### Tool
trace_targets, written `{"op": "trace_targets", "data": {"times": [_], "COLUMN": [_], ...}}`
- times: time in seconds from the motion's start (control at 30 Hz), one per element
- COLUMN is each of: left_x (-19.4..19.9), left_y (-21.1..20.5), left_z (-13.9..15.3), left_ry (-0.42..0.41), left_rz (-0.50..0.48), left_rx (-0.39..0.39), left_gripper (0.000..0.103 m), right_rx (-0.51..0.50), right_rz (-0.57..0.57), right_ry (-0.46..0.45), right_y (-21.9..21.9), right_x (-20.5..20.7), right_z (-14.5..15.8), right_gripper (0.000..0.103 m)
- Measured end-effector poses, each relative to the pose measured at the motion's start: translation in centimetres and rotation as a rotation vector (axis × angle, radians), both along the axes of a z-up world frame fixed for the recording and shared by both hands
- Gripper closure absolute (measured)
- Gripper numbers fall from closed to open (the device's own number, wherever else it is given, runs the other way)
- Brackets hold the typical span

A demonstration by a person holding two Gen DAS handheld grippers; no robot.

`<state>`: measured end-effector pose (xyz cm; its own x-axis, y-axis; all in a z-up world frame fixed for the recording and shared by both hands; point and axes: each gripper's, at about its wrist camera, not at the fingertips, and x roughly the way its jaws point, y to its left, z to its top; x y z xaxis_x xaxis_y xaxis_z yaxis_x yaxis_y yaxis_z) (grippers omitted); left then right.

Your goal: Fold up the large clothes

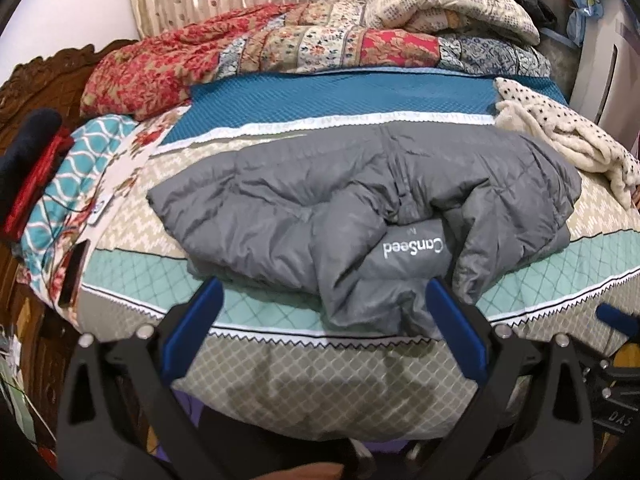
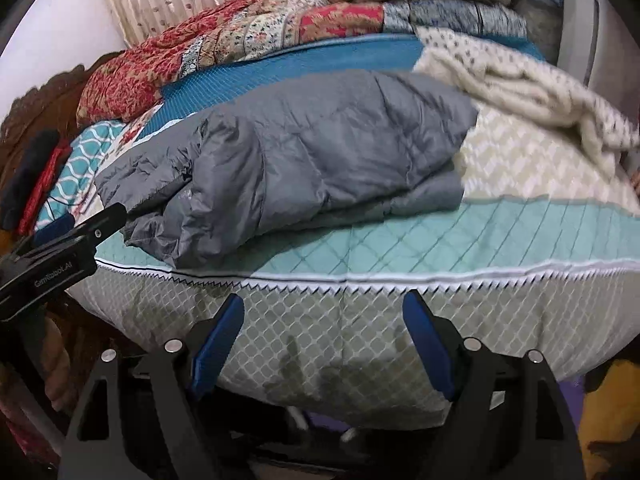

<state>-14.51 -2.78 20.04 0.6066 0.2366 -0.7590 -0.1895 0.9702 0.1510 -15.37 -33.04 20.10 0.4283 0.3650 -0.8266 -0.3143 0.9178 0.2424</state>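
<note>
A grey quilted jacket (image 1: 344, 208) with a "CanSeed" label lies bunched and partly folded on the patterned bed cover (image 1: 132, 272). It also shows in the right wrist view (image 2: 304, 160). My left gripper (image 1: 324, 292) is open and empty, its blue pads either side of the jacket's near edge, just short of it. My right gripper (image 2: 324, 308) is open and empty, lower, in front of the bed's near side and below the jacket. The left gripper also shows at the left of the right wrist view (image 2: 68, 244).
Folded floral quilts (image 1: 256, 48) are stacked at the back of the bed. A cream dotted blanket (image 1: 568, 140) lies at the right. A teal patterned cloth (image 1: 76, 184) and a carved wooden headboard (image 1: 44, 80) are at the left. A white appliance (image 1: 600, 72) stands at the far right.
</note>
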Motion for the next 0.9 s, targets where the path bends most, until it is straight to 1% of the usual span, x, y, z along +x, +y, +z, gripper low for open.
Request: {"op": "trace_targets", "data": {"times": [0.03, 0.13, 0.27, 0.33, 0.47, 0.6, 0.77, 0.9], "left_x": [0.1, -0.2, -0.6, -0.9, -1.4, -1.6, -1.7, -1.7], "left_y": [0.0, 0.3, 0.9, 1.3, 1.7, 1.8, 1.9, 1.9], "left_z": [0.1, 0.4, 0.2, 0.0, -0.3, -0.6, -0.6, -0.8], "left_ry": [0.001, 0.005, 0.008, 0.010, 0.012, 0.026, 0.011, 0.016], "left_rz": [-0.004, -0.006, 0.010, 0.020, 0.024, 0.024, 0.030, 0.034], "left_rx": [-0.002, -0.016, -0.020, -0.022, -0.020, -0.026, -0.020, -0.017], "left_gripper": [0.006, 0.006, 0.006, 0.006, 0.006, 0.006, 0.006, 0.006], "right_rx": [-0.008, 0.016, 0.065, 0.057, 0.054, 0.053, 0.053, 0.057], "right_rz": [0.005, 0.006, -0.013, -0.010, -0.019, -0.011, -0.011, -0.013], "right_ry": [-0.011, -0.021, 0.017, 0.024, 0.000, 0.002, -0.005, 0.000], "right_y": [0.1, 0.5, 1.1, 1.4, 1.7, 2.0, 2.1, 2.1], "right_x": [0.0, -0.4, -1.3, -1.5, -1.9, -2.2, -2.2, -2.2], "right_z": [0.3, 0.8, 0.0, -0.1, 0.6, 0.5, 0.6, 0.5], "right_gripper": [0.023, 0.023, 0.023, 0.023, 0.023, 0.023, 0.023, 0.023]}}
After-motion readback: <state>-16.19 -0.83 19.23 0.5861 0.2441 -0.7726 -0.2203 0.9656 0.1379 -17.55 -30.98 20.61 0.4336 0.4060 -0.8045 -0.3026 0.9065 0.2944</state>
